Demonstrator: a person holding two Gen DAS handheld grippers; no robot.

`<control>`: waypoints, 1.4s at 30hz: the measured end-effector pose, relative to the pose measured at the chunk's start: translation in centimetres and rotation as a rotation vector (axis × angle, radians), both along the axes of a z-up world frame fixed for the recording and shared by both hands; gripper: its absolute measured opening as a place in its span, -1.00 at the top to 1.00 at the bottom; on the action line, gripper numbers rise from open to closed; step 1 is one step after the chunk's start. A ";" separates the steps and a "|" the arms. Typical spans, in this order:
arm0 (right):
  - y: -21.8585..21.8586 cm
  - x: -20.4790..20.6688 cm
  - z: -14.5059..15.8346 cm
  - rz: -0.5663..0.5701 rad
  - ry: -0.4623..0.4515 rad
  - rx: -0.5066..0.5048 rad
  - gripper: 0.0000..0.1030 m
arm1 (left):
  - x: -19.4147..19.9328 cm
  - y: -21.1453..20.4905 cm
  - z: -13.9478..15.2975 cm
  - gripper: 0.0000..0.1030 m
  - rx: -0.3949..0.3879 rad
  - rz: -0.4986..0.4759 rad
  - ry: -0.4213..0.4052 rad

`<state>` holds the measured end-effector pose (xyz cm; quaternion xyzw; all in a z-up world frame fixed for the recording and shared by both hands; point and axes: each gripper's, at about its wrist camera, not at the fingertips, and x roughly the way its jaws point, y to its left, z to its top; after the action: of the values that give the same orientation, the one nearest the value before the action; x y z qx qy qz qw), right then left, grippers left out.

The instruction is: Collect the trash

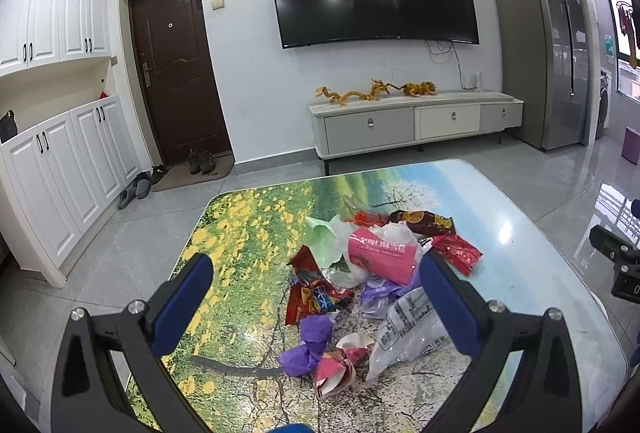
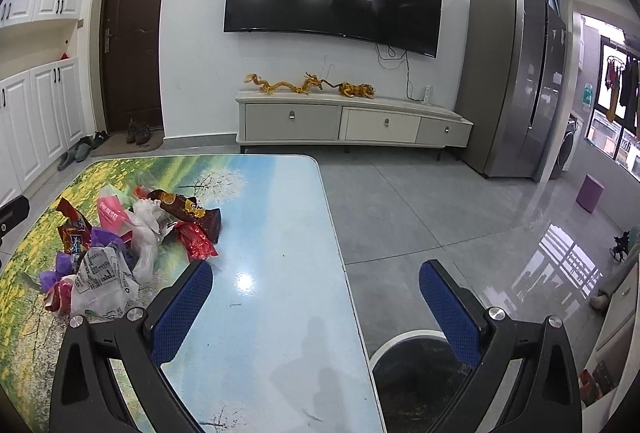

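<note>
- Spanning both views, the table (image 2: pixel 280 273) carries the trash pile (image 1: pixel 360 281) heaped in one cluster toward its left half, handy for one-at-a-time picks
- Standing on the floor just beside the table's right edge, the bin (image 2: pixel 412 365) has a dark liner; I cannot tell what it holds
- Hovering over the pile, the left gripper (image 1: pixel 316 297) is spread wide, empty, likely lining up a grab
- Waiting above the bin and table edge, the right gripper (image 2: pixel 316 297) is also spread and empty
</note>
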<state>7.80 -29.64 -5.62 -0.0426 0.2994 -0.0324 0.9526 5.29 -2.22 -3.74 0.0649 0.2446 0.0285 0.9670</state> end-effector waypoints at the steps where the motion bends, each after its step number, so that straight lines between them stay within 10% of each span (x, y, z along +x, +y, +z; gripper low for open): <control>1: 0.0 0.0 0.0 0.000 0.000 0.001 -1.00 | -0.1 0.1 -0.1 -1.00 -0.003 0.002 -0.001; 42: -1.7 -2.0 2.3 -0.125 -0.023 -0.066 -1.00 | -0.3 -4.3 -1.3 -1.00 0.036 -0.295 0.044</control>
<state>5.76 -31.35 -3.34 -0.0547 0.2895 -0.1020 0.9502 4.97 -6.56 -5.03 0.1182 0.2532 -0.1110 0.9537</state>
